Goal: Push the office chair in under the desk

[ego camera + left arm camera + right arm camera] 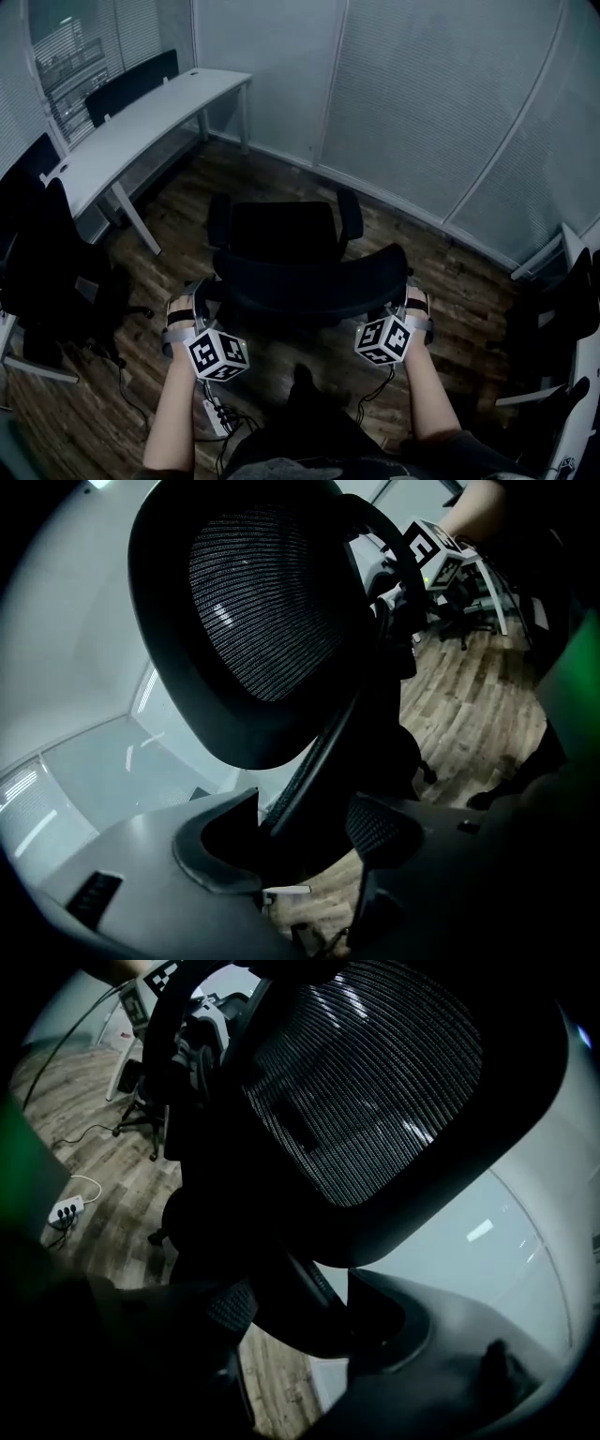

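Note:
A black mesh office chair (286, 234) stands on the wood floor in the middle of the head view, with its seat facing away from me. Its curved backrest (309, 277) spans the space between my two grippers. My left gripper (204, 292) is closed on the backrest's left end, and my right gripper (410, 292) on its right end. In the left gripper view the backrest (262, 611) rises from between the jaws of the left gripper (305, 836). The right gripper view shows the backrest (375, 1082) the same way above the right gripper (300, 1316). The white desk (141, 122) stands far left.
Another black chair (47, 262) stands at the left by the desk's near end, one (131, 84) sits behind the desk, and a third (553, 319) is at the right. A power strip with cables (214, 417) lies on the floor by my feet. Glass partitions (422, 103) close the far side.

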### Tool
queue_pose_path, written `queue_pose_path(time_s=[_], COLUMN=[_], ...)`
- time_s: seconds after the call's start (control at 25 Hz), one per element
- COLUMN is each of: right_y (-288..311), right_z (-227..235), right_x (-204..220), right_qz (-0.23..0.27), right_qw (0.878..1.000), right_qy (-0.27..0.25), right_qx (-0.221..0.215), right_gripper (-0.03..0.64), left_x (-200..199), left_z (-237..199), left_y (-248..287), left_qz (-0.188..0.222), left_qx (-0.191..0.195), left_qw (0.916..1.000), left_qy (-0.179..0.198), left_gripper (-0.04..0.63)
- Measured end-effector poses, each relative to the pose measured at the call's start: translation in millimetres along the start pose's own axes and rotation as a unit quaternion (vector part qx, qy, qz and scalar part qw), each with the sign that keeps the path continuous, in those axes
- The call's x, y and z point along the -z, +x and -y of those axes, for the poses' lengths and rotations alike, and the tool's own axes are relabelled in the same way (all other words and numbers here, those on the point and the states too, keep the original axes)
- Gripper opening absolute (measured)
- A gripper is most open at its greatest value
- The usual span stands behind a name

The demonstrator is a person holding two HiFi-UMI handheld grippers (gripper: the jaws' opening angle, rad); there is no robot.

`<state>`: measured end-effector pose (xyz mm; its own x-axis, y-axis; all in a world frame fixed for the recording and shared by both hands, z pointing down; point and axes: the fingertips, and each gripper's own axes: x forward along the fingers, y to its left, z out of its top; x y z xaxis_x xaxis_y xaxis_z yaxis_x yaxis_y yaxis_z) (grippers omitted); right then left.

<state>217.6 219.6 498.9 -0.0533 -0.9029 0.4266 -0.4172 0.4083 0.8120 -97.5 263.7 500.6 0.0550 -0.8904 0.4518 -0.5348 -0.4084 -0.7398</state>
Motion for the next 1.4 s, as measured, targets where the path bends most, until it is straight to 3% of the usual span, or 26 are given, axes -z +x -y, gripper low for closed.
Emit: queue_pose_path(time_s=[1.04,1.4], right_y=[162.2,203.2], right_z=[68.2,76.8], right_x=[-24.9,-51.6], right_qz=[0.053,0.070], right_qw=[0.997,0.995], right_qy=[-0.036,-0.044], right_qx=[-0.047,-0.049], right_gripper=[0.301,0.301], left_x=[-30.3,-19.3], left_z=[-46.8,-73.6], left_y=[116.9,150.3], left_qz=[-0.058,-0.073], left_qx=[-0.043,-0.057], left_qw=[0.9972,0.9954], left_qy=[-0.018,-0.025], left_gripper=[0.282,0.281])
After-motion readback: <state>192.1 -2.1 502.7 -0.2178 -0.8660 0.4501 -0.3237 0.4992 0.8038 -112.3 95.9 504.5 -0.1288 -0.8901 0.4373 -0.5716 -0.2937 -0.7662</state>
